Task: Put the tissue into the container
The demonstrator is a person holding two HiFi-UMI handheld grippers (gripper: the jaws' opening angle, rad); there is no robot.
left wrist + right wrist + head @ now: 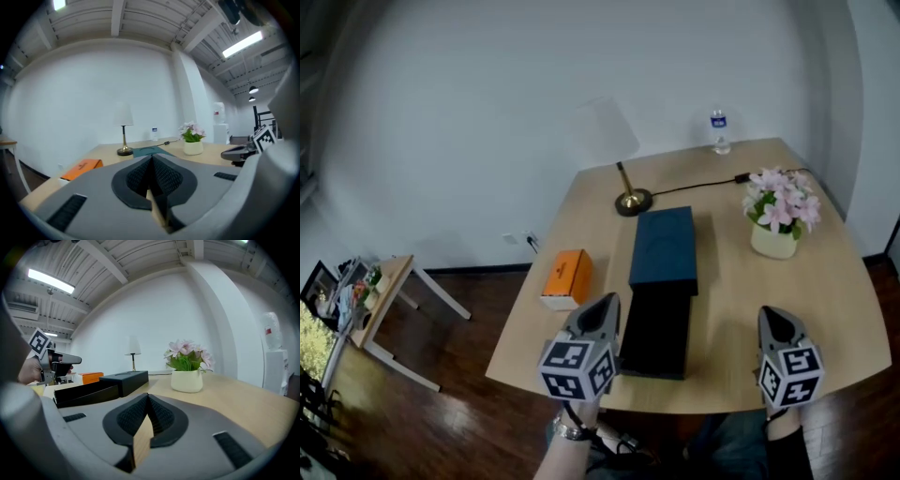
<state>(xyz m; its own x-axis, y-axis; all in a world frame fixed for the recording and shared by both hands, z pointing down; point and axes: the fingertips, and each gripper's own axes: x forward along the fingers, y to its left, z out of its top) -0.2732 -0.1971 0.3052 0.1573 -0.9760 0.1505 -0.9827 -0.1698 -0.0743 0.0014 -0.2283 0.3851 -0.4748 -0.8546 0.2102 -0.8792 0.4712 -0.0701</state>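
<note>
An orange tissue box (565,277) lies near the table's left edge, and it also shows in the left gripper view (82,168). A black oblong container (656,330) sits at the front middle, end to end with a dark blue box (664,246) behind it. My left gripper (605,306) hovers at the front edge between the orange box and the black container, shut and empty (151,159). My right gripper (769,317) hangs over the front right of the table, also shut with nothing in it (147,399). From its view the black container (86,392) looks open-topped.
A pot of pink flowers (781,217) stands at the right. A brass lamp (628,197) with a black cable and a water bottle (719,131) are at the back. The tan table (853,319) ends just under both grippers. A small side table (384,309) stands on the floor at left.
</note>
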